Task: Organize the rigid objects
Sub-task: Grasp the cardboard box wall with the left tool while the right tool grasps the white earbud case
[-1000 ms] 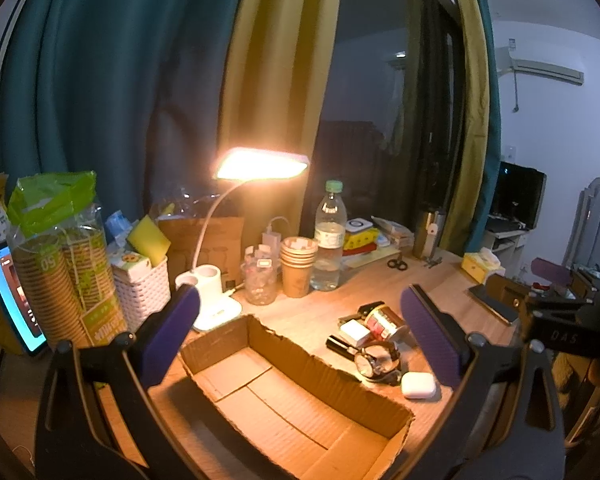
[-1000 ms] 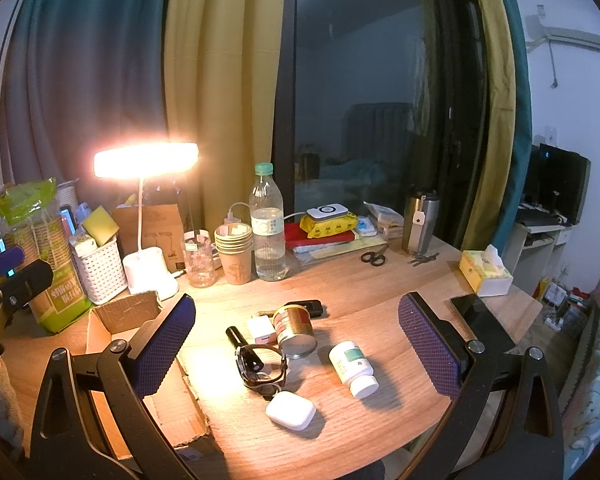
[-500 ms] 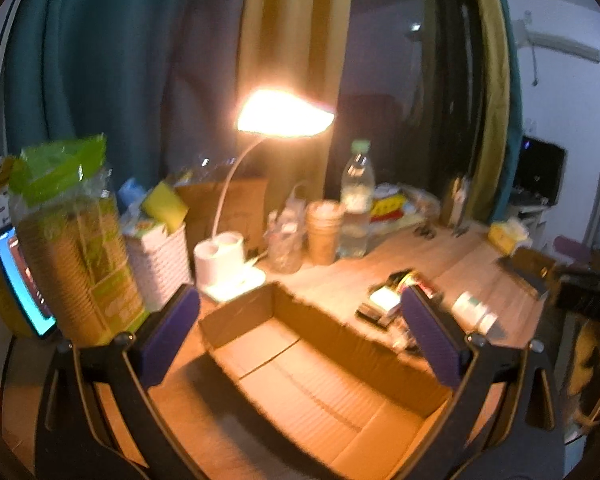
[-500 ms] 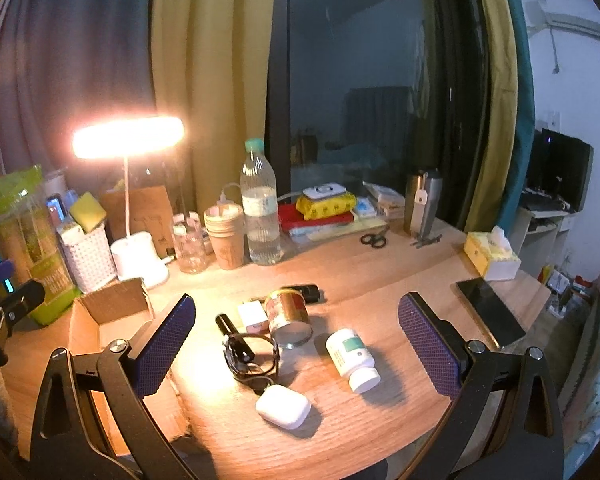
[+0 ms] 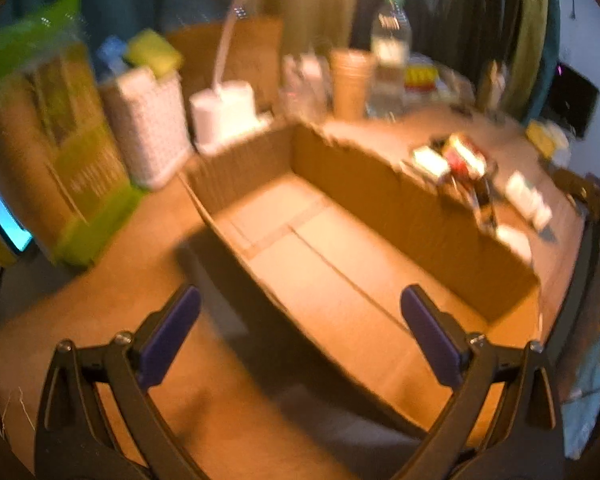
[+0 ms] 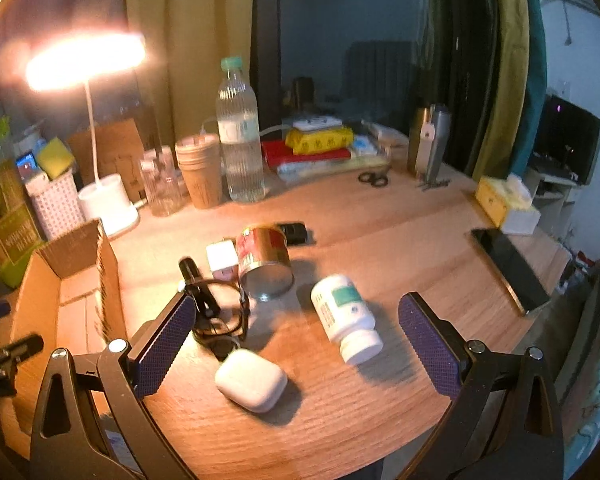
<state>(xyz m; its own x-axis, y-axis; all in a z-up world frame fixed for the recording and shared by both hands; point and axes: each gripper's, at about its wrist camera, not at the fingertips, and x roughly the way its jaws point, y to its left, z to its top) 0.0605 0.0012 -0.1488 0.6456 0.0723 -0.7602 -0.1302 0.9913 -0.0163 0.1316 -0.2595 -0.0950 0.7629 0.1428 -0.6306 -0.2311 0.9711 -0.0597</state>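
Left wrist view, blurred: wooden table [image 5: 100, 312]; on it, open cardboard box [image 5: 380, 208], nothing visible inside, flaps flat on its floor. My left claw [image 5: 300, 332] hangs above the box's near wall, jaws spread wide, holding nothing. Right wrist view: my right claw [image 6: 292, 336], jaws equally wide, empty, over loose items lying right of the box. Tin can [image 6: 265, 259], on its side, mouth toward me. White pill bottle [image 6: 346, 318], on its side, cap nearest. White earbud case [image 6: 251, 380], closed, nearest me. Black wristwatch [image 6: 216, 312], touching the can. White charger [image 6: 222, 258], behind the watch.
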